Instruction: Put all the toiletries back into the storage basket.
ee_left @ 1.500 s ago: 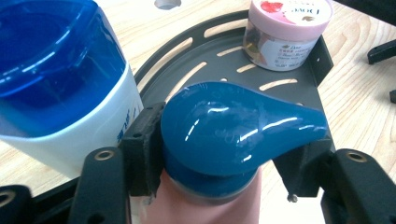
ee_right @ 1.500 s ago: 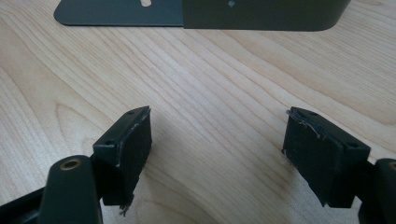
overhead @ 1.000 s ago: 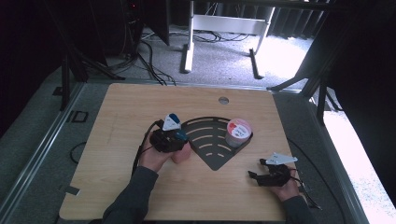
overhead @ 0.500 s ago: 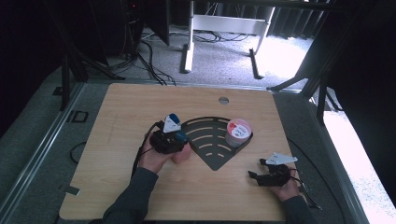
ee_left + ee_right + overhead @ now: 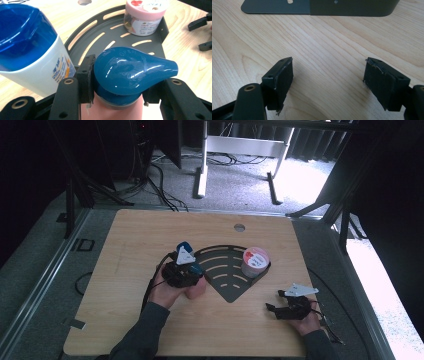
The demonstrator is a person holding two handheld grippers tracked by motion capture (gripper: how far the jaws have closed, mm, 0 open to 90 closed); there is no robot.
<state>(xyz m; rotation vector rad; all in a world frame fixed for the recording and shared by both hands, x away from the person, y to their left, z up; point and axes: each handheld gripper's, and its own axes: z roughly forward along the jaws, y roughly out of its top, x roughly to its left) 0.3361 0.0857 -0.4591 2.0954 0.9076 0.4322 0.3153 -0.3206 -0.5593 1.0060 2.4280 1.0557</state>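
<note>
A pink bottle [image 5: 196,291] with a glossy blue pump top [image 5: 132,70] stands at the left tip of the black fan-shaped tray [image 5: 225,287]. My left gripper [image 5: 120,77] is shut on the neck under that top, and the pads press it from both sides. In the high view the left gripper [image 5: 192,271] sits above the bottle, in the person's left hand. A white tube with a blue cap [image 5: 30,47] stands right beside it. My right gripper [image 5: 328,77] hovers open over bare wood, and it is at the right front of the table [image 5: 274,302].
A pink-lidded jar [image 5: 255,261] stands on the tray's right corner against its low rim [image 5: 163,27]. The tray's edge [image 5: 352,8] lies just beyond the right jaws. A round hole [image 5: 239,227] is in the tabletop at the back. Cables trail from both grippers.
</note>
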